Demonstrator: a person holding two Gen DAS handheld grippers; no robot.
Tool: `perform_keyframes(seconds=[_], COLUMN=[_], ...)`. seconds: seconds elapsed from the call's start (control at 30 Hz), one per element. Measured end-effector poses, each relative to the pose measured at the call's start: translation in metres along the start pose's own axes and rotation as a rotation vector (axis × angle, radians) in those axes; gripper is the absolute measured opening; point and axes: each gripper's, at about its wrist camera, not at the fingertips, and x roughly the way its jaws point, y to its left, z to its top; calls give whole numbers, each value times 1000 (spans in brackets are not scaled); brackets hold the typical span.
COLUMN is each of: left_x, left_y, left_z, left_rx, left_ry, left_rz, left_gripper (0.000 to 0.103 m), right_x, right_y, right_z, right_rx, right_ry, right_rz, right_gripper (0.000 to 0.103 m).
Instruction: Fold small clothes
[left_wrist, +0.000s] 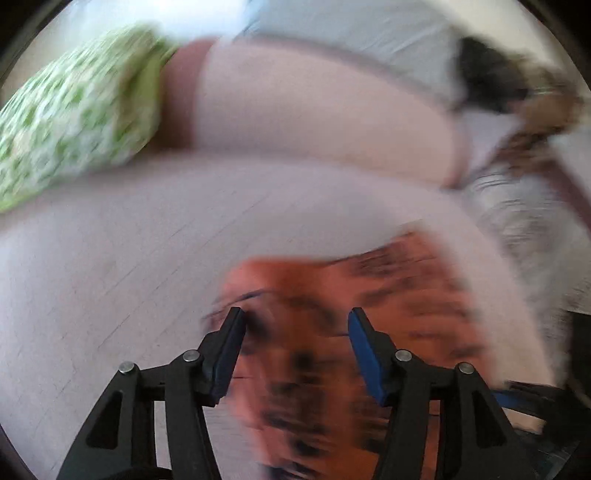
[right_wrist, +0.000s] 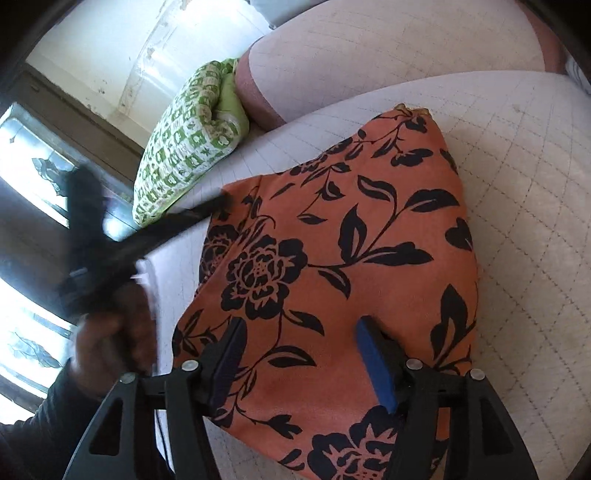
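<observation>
An orange garment with a black flower print (right_wrist: 351, 266) lies folded on a quilted white mattress (right_wrist: 517, 229). My right gripper (right_wrist: 299, 325) is open just above its near part, with the jaws apart and nothing between them. My left gripper (left_wrist: 295, 314) is open over the same orange garment (left_wrist: 332, 332), which is blurred by motion in the left wrist view. In the right wrist view the left gripper (right_wrist: 218, 199) shows as a dark blur at the garment's left corner, held by a hand (right_wrist: 110, 339).
A green and white patterned cloth (right_wrist: 184, 147) lies bunched at the mattress's far left edge, also in the left wrist view (left_wrist: 74, 122). A pale cushion with a reddish band (right_wrist: 369, 55) lies behind. Windows (right_wrist: 29, 162) are at left.
</observation>
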Motion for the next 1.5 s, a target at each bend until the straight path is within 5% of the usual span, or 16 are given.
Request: perform_keyframes(seconds=[0.13, 0.3, 0.47, 0.53, 0.63, 0.7, 0.83, 1.03, 1.17, 1.5], left_x=[17, -39, -95, -104, -74, -58, -95, -163, -197, -257], left_y=[33, 10, -17, -23, -19, -3, 3, -37, -57, -79], left_z=[-6, -6, -46, -72, -99, -108, -107, -115, -120, -145], left_rx=[-157, -64, 45, 99, 143, 83, -11, 0, 12, 44], left_ry=[54, -95, -140, -117, -5, 77, 8, -110, -157, -253], left_rz=[9, 43, 21, 25, 159, 192, 180, 196, 168, 202], left_gripper=[74, 73, 73, 73, 71, 65, 65, 85, 86, 94], right_x=[-4, -12, -39, -49, -45, -36, -69, -103, -112, -146], right_y=[0, -1, 17, 15, 3, -9, 8, 75, 104, 127], right_z=[-4, -6, -26, -42, -57, -62, -66, -89, -108, -137], right_rx=[-23, -10, -22, 17, 81, 146, 122, -79, -172, -150], right_ry=[10, 7, -25, -46, -31, 13, -74, -157, -163, -195], right_rz=[-2, -15, 15, 45, 54, 28, 46, -279, -462, -560], right_gripper=[66, 66, 69, 71, 72, 72, 74, 89, 103, 103])
